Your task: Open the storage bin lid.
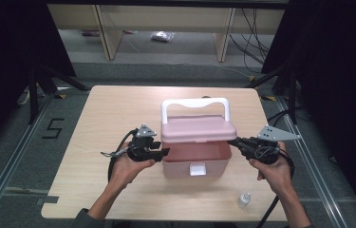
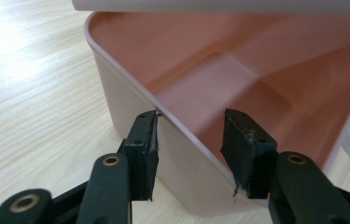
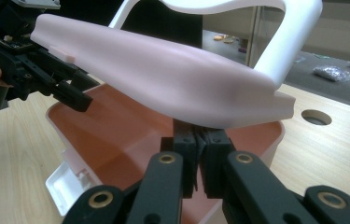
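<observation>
The raised lid overhangs the pink box, narrowing entry from above; a small bottle stands near its front-right.

Left gripper part-open, its jaws apart; right gripper closed tight; both hands low, facing inward.

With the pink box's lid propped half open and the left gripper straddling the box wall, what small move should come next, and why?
Probably close the left gripper onto the box wall. One pad sits against the outside of the wall and the other stands apart inside the pink box, so the box is not yet clamped. The right gripper is shut under the lid, holding it raised; a firm hold on the base would likely steady the box for lifting the lid further.
</observation>
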`<action>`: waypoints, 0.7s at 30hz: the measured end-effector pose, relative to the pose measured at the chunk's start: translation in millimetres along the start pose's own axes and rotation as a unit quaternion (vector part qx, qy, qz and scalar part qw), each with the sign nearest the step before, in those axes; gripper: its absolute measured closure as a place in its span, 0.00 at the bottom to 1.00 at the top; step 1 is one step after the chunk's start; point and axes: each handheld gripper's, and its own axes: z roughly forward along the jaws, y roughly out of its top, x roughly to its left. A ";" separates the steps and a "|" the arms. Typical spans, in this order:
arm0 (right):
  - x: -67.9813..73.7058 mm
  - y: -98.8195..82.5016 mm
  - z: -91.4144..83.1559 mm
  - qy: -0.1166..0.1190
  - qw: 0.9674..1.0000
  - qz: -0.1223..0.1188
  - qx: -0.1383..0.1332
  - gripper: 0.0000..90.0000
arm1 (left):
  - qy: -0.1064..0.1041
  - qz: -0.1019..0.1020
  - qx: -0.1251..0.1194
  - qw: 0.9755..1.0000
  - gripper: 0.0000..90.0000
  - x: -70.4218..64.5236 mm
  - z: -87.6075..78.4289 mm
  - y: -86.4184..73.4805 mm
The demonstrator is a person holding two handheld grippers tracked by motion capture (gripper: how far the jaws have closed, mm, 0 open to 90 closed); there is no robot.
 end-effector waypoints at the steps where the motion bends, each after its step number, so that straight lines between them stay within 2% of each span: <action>1: -2.3 1.7 1.1 0.006 1.000 -0.011 -0.004 0.97 | 0.000 0.002 0.000 1.000 0.62 0.0 0.0 0.1; 2: -1.8 2.9 1.2 0.005 1.000 -0.005 -0.004 0.97 | 0.000 0.004 0.001 1.000 0.62 0.1 -0.1 0.2; 4: -4.1 5.7 2.1 -0.004 1.000 -0.014 -0.009 0.97 | 0.000 0.005 0.001 1.000 0.63 0.3 -0.3 0.2; 6: -6.8 9.1 3.1 0.001 1.000 -0.015 -0.006 0.97 | -0.002 0.009 0.004 1.000 0.63 2.3 -1.1 0.3; 7: -5.5 9.5 3.6 0.007 1.000 0.001 -0.002 0.97 | 0.000 0.010 -0.002 1.000 0.64 3.0 -0.9 0.3; 8: -5.7 10.7 3.8 0.006 1.000 0.005 0.005 0.97 | -0.001 0.012 0.003 1.000 0.65 4.4 -1.8 0.1; 9: -9.3 12.0 5.5 0.003 1.000 -0.012 -0.002 0.97 | -0.001 0.004 0.000 1.000 0.65 3.9 -1.7 -0.3; 10: -9.8 12.7 6.8 0.003 1.000 -0.007 -0.003 0.97 | -0.002 0.012 -0.002 1.000 0.66 4.6 -1.8 0.0; 13: -12.7 15.2 11.4 0.005 1.000 -0.011 -0.003 0.97 | 0.001 0.017 -0.002 1.000 0.66 4.3 -2.5 0.3; 17: -16.7 17.0 16.2 0.004 1.000 0.000 0.006 0.97 | 0.000 0.012 -0.006 1.000 0.67 3.6 -2.7 -0.4; 18: -19.5 17.2 17.7 -0.003 1.000 -0.009 -0.001 0.97 | 0.001 0.011 -0.007 1.000 0.67 3.3 -2.6 -0.5; 19: -20.5 17.3 18.6 -0.001 1.000 0.001 0.001 0.97 | 0.001 0.012 -0.007 1.000 0.67 3.3 -2.7 -0.5; 20: -23.3 17.2 20.4 -0.002 1.000 -0.001 -0.004 0.97 | 0.001 0.011 -0.007 1.000 0.67 3.3 -2.6 -0.4; 21: -24.4 17.7 20.5 -0.003 1.000 0.005 0.004 0.97 | 0.001 0.011 -0.005 1.000 0.67 3.4 -2.7 -0.1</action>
